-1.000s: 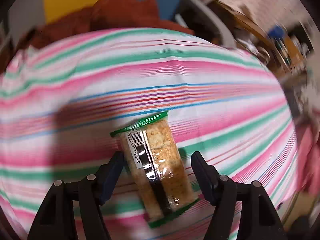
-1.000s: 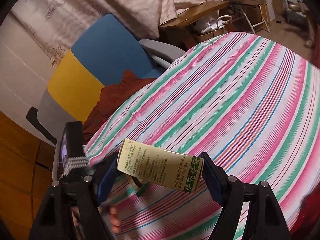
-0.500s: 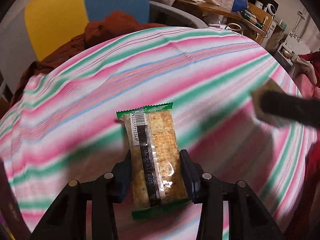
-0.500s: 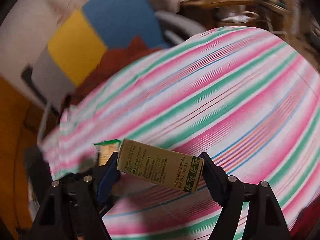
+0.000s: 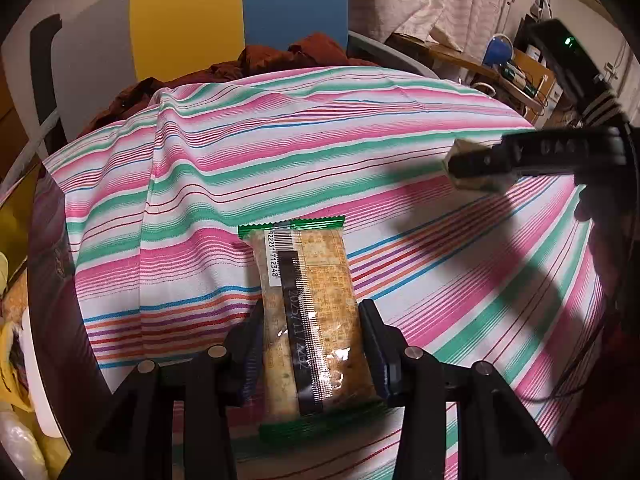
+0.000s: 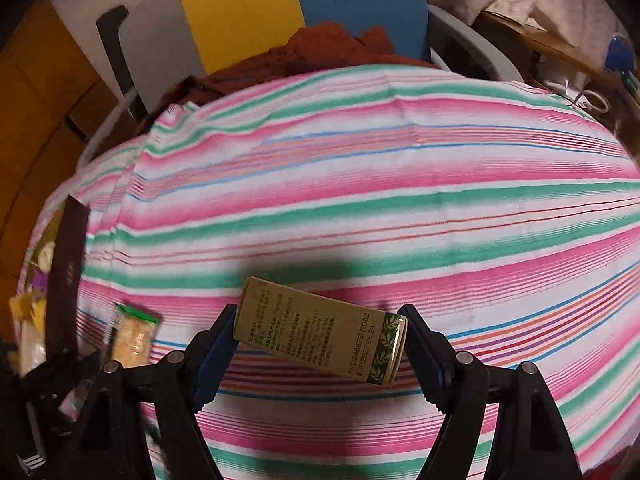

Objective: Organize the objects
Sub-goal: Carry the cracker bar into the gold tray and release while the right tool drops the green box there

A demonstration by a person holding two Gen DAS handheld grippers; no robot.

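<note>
Two items in grip, one per hand. Left tongs (image 5: pixel 312 344) clamped on cracker packet (image 5: pixel 308 308) by its long sides, barcode end pointing forward, packet lifted clear of striped cloth (image 5: pixel 280 160) on surface. Right tongs (image 6: pixel 320 344) clamped on gold box (image 6: pixel 320 330) end to end, box tilted, held above cloth, shadow beneath. Both raised, likely for carrying. Dark bin (image 5: pixel 60 280) at left edge, yellow bags inside: probable destination, not certain.

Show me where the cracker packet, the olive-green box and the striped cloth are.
cracker packet (image 5: pixel 308 312): left wrist view, middle of the clear wrapper.
olive-green box (image 6: pixel 316 332): right wrist view, its printed side.
striped cloth (image 6: pixel 400 200): right wrist view, a bare green stripe.
</note>
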